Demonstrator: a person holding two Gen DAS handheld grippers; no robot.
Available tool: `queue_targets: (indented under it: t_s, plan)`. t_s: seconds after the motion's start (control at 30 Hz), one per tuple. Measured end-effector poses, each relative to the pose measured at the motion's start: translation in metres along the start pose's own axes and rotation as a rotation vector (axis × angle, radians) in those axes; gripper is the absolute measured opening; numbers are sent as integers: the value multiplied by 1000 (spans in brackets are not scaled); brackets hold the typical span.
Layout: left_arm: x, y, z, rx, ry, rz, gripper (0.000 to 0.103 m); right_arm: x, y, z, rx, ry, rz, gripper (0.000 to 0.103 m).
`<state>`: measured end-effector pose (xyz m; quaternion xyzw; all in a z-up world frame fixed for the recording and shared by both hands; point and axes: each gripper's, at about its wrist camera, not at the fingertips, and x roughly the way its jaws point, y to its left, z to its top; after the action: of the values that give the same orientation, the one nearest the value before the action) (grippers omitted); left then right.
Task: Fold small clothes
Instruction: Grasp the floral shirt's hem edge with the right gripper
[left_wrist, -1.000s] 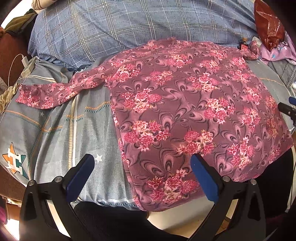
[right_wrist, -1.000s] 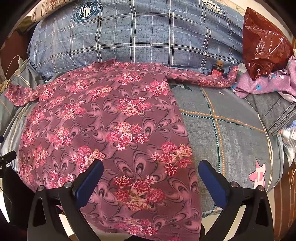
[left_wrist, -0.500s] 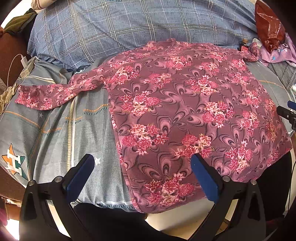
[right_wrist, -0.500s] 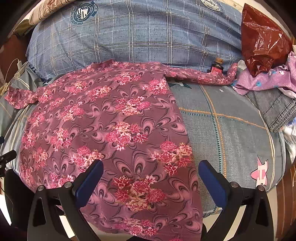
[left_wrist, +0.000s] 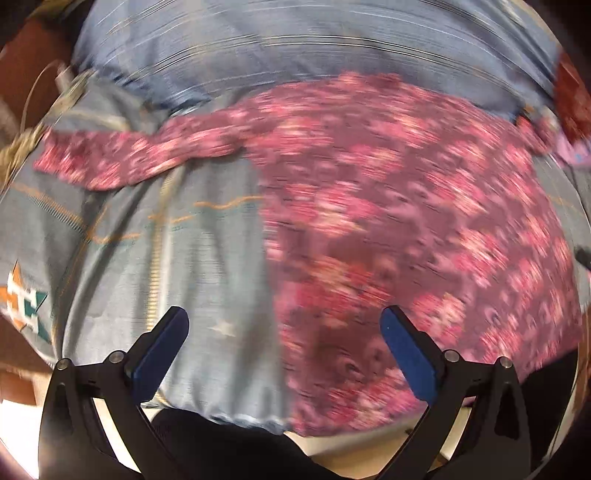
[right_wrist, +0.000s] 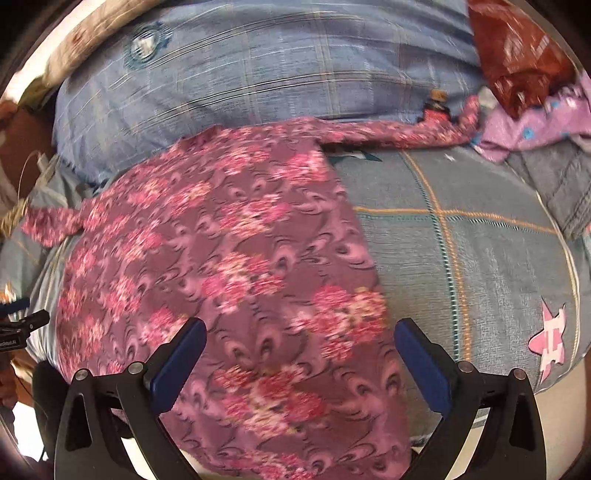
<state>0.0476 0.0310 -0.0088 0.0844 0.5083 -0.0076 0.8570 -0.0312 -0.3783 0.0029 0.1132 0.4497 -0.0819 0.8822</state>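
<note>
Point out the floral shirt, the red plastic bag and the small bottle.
floral shirt (right_wrist: 236, 266): right wrist view, middle of the body.
red plastic bag (right_wrist: 517, 48): right wrist view, crinkled middle.
small bottle (right_wrist: 436, 107): right wrist view, blurred body below cap.

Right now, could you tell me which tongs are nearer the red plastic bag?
Right. The right tongs face the red plastic bag up-right; the left tongs sit further left.

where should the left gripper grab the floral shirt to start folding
Take the floral shirt by its outstretched left sleeve, near the cuff, coming from the near edge. It lies flat and clear of the body, so the open left gripper could probably fold it inward.
</note>
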Motion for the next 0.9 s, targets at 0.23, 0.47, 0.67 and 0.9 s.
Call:
queue_targets:
  t_s: [0.23, 0.47, 0.67, 0.9]
  plan:
    - [40, 54, 9, -221, 131, -41, 103, 27, -39, 20, 92, 17, -1, 101]
    - [77, 49, 22, -350, 227, -197, 103, 65, -27, 46, 45, 42, -3, 101]
    - [79, 13, 27, -270, 214, -178, 103, 71, -3, 49, -102, 39, 4, 88]
    - [58, -20, 43, -190, 128, -159, 32, 58, -2, 54, -166, 14, 68, 5]
